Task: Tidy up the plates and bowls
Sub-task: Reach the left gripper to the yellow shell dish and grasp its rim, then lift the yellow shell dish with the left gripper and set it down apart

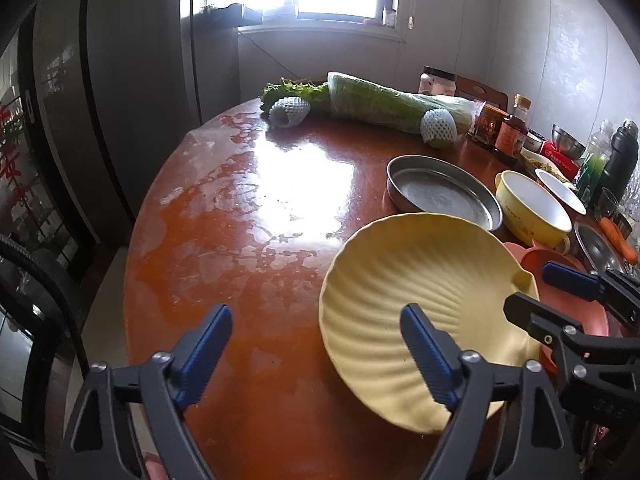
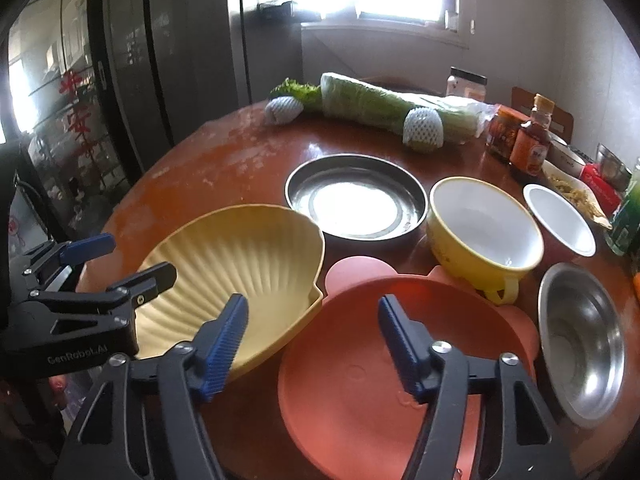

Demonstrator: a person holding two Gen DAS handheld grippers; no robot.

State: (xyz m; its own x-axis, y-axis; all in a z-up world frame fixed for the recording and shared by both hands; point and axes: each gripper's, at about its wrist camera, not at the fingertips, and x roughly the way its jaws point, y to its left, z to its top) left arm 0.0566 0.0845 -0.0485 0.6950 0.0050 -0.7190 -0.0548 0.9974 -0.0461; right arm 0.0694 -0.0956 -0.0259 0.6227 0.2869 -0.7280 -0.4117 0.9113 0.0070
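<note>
A pale yellow shell-shaped plate (image 1: 404, 292) (image 2: 228, 264) lies on the round red table, its right rim resting on a salmon plate (image 2: 360, 364) (image 1: 560, 264). My left gripper (image 1: 316, 330) is open, its right finger over the shell plate's near rim; it also shows in the right wrist view (image 2: 132, 258). My right gripper (image 2: 312, 316) is open above the salmon plate, its left finger beside the shell plate; it also shows in the left wrist view (image 1: 532, 292). Behind them stand a steel pan (image 2: 356, 196), a yellow bowl (image 2: 484, 228), a white bowl (image 2: 560, 220) and a steel bowl (image 2: 580, 344).
Cabbage and lettuce (image 2: 372, 100) with foam-netted fruit (image 2: 422, 126) lie at the table's far edge. Sauce jars and bottles (image 2: 528, 140) crowd the back right. A carrot (image 1: 618, 238) lies at the right. The table's left half (image 1: 240, 208) is bare, glossy wood.
</note>
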